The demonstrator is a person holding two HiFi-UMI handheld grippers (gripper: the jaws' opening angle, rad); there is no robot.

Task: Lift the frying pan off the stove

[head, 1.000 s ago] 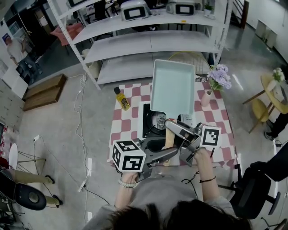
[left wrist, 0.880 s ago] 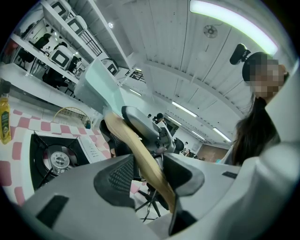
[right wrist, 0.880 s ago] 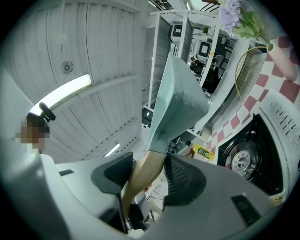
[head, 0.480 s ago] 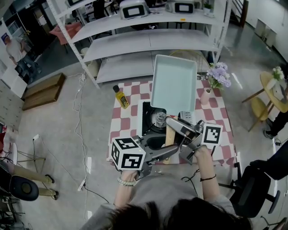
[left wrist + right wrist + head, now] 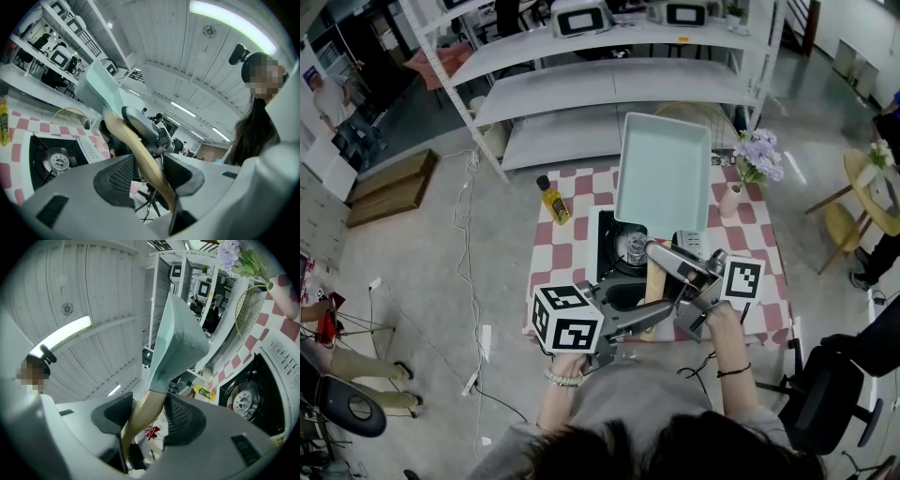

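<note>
Head camera peers steeply down over the bench (image 5: 567,246) from well above. Both gripper cameras sit tight behind their jaws, tipped up at the ceiling (image 5: 164,37), and all three catch the stove (image 5: 612,246) and handle (image 5: 651,291).

Oil bottle (image 5: 551,201): yellow, standing at the cloth's far left corner from you.
Tablecloth (image 5: 565,251): red-and-white checks, spread before you.
Flower vase (image 5: 731,203): purple blooms, far right of you.
Shelving (image 5: 581,89): white, beyond the cloth.
</note>
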